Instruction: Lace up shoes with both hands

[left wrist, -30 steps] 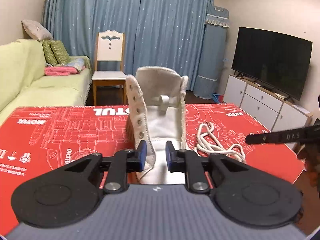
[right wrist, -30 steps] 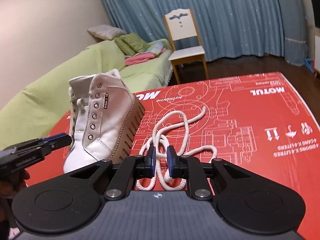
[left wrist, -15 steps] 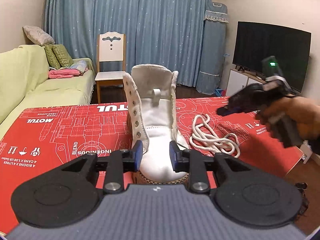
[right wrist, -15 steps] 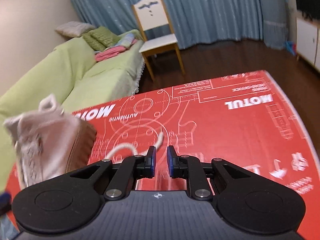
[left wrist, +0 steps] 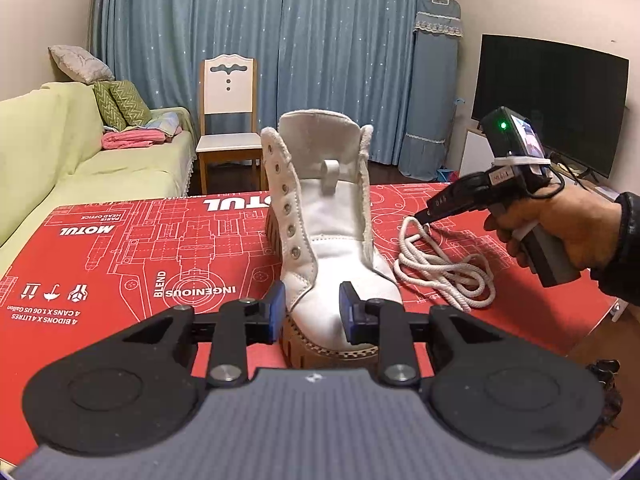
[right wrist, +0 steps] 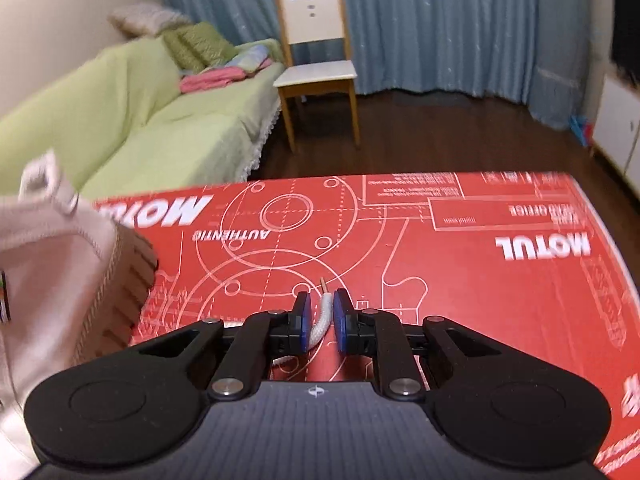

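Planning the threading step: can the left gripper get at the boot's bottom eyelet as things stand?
Probably yes. The left gripper is open at the boot's toe, and nothing lies between it and the bottom eyelet; the lace lies off to the side.

Black gripper [left wrist: 311,312], blue pads, dark sleeve [left wrist: 628,248]
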The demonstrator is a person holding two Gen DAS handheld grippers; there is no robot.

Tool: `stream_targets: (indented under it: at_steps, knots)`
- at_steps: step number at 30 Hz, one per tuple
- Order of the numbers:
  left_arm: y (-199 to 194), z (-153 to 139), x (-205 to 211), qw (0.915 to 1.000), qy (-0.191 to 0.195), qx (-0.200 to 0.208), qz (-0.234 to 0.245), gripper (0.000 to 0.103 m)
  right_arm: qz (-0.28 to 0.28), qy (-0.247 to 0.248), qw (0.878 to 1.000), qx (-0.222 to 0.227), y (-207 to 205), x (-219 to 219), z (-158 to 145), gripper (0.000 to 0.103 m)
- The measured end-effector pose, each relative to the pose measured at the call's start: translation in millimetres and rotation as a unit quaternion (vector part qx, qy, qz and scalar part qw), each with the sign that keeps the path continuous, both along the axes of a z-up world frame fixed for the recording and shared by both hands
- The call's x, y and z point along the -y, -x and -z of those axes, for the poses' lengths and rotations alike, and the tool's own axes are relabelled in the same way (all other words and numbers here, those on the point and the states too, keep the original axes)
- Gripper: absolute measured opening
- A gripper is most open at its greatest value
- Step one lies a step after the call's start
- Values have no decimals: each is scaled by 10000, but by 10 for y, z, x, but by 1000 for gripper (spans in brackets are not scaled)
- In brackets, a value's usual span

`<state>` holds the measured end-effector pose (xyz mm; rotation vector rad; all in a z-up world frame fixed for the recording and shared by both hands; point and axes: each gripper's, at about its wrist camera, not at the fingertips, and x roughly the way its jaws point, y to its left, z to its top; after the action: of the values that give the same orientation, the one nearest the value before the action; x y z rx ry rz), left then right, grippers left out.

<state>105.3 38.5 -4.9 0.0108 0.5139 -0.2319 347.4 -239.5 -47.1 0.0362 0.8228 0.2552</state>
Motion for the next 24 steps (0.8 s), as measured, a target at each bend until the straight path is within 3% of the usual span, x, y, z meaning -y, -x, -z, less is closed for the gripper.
stream_targets:
  at_steps: [3,12,18,21,24]
  knots:
    - [-2,-30,-6,10000,-47,-15,66,24,-320,410,9986,108,44,-99,-1,4]
    - [0,-128,-5,9965,-641,60,529,24,-1610,105,9863,339,501,-141,-365,3]
    - [54,-262,82,9883,-1092,339,1013,24,-2936,-389,9524,718,995,-124,-753,3]
    - [20,-304,131,9855,-1128,312,1231,24,-3498,-271,9328,821,1163,-191,-875,3]
    - [-31,-326,171,9848,-1036,206,1379,24,-3701,-46,9241,955,1261,-246,-959,3]
